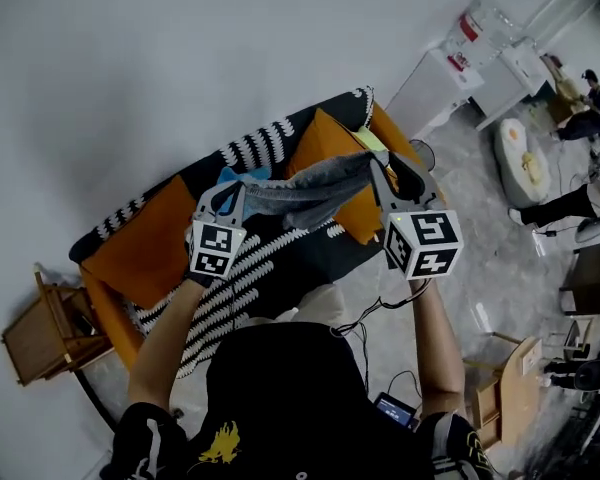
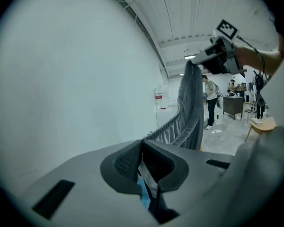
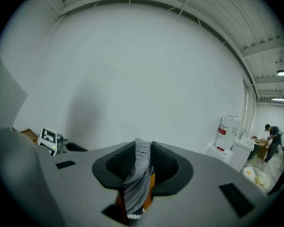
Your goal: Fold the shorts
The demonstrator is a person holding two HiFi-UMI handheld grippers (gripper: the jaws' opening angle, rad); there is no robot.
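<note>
Head view, left gripper (image 1: 234, 196) and right gripper (image 1: 388, 168) fingers pinching shorts (image 1: 305, 193) above orange sofa (image 1: 145, 253), white wall (image 1: 180, 58)

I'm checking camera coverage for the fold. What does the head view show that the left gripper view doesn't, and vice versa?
Head view only: the sofa with orange cushions and a striped throw. Left gripper view only: the left gripper up close, its jaws shut on the grey shorts, and a person standing far back. Both: the grey shorts strung between the grippers, the right gripper clamping the far end.
</note>
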